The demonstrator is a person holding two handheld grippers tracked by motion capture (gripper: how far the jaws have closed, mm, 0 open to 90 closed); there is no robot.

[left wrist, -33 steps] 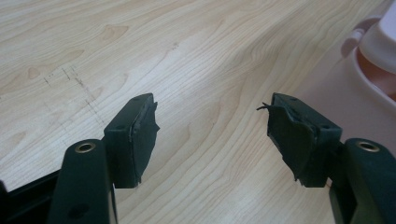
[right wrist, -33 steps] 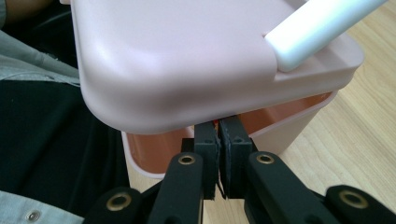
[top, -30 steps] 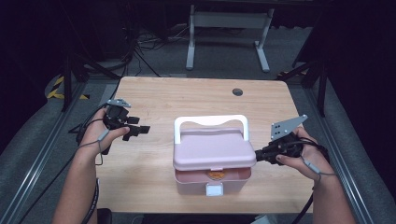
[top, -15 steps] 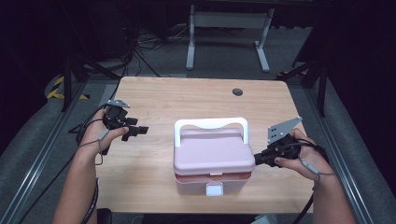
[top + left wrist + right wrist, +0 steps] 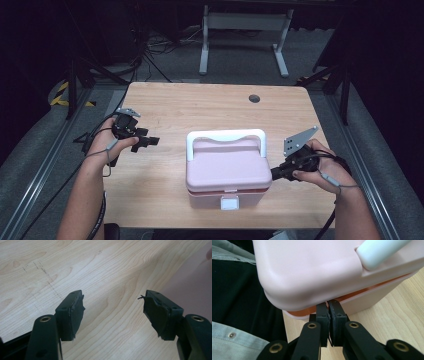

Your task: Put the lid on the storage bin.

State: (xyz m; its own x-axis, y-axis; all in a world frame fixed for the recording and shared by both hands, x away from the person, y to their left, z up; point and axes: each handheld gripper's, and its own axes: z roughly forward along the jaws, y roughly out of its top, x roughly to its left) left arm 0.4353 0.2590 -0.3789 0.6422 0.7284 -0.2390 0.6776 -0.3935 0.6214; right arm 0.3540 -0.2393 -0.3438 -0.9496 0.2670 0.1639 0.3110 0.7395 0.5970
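Right now the pale pink plastic box with a white handle (image 5: pixel 227 167) sits on the near middle of the light wooden tabletop (image 5: pixel 200 107). At its right side, the right tool (image 5: pixel 274 174) has its jaws pressed together, tips against the box's lid seam. Well apart, left, the left tool (image 5: pixel 150 141) hovers with jaws spread.

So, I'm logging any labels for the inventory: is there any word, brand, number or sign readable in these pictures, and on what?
None can be read.
Pink storage box: plain lid, white handle and white front latch, no lettering.
Wooden table: only faint pencil-like marks in the left gripper view, not legible as text.
Yellow-and-black hazard tape on the floor: stripes, no words.
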